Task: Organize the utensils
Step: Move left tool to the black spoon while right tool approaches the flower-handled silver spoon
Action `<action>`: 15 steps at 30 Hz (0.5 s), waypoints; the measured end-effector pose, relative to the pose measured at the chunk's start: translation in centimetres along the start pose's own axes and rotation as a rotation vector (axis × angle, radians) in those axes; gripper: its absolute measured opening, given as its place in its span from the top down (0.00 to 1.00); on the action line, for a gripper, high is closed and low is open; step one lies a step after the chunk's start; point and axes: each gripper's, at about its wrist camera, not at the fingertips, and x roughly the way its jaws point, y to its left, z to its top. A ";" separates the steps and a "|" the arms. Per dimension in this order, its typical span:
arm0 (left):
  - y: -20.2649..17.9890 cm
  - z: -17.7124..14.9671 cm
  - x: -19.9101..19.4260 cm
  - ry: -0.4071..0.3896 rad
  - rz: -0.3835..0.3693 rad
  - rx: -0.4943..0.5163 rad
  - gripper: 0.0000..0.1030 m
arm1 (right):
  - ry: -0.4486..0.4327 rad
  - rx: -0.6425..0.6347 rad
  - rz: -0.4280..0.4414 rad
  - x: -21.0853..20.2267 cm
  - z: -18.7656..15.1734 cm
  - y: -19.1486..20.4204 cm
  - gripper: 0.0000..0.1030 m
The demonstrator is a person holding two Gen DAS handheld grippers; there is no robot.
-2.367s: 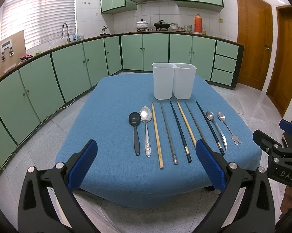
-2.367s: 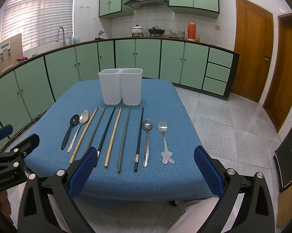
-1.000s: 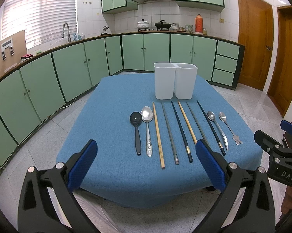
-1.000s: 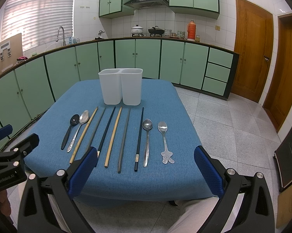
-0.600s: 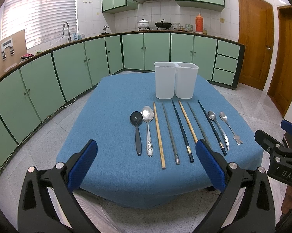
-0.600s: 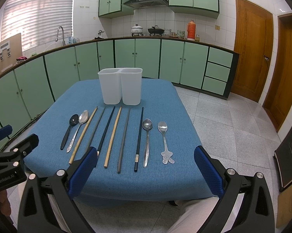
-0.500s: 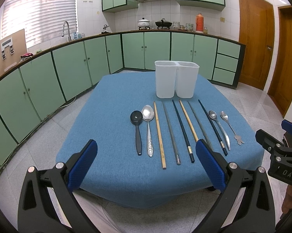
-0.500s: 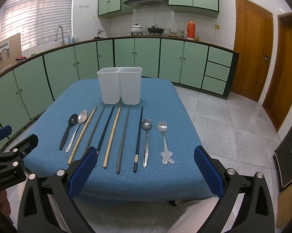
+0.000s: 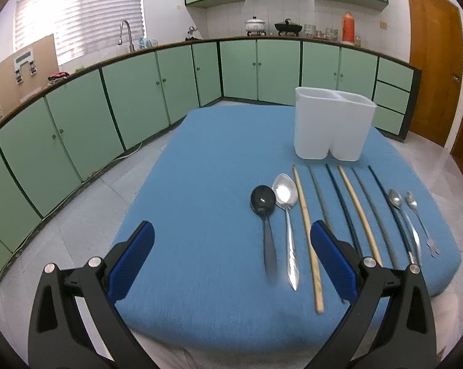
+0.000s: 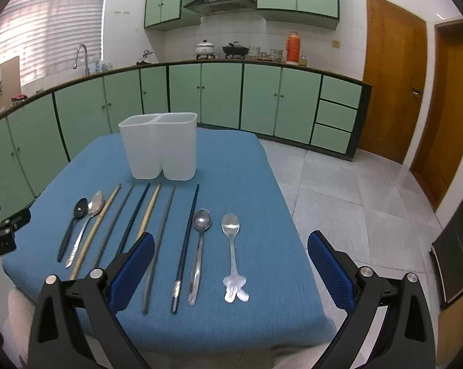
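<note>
Blue-covered table [image 10: 237, 181] has a white two-compartment holder [image 10: 159, 150] toward the back, then a row of four spoons [image 10: 200, 246] and six chopsticks [image 10: 187, 246] lying flat up front.

I note the two-compartment holder [image 10: 159, 147] at the tabletop's [image 10: 237, 160] far end; before it, chopsticks [image 10: 165, 233] lie between two spoon pairs [image 10: 200, 246].
</note>
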 end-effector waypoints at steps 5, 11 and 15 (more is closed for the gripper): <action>-0.7 0.9 4.3 0.064 0.001 0.016 0.05 | 0.043 0.004 0.013 3.8 0.7 -0.9 0.11; -1.7 1.1 9.0 0.142 -0.005 0.038 0.06 | 0.089 0.019 0.019 7.0 0.8 -1.4 0.25; -1.6 1.5 10.8 0.170 -0.011 0.032 0.12 | 0.109 0.019 0.029 8.3 0.8 -1.3 0.30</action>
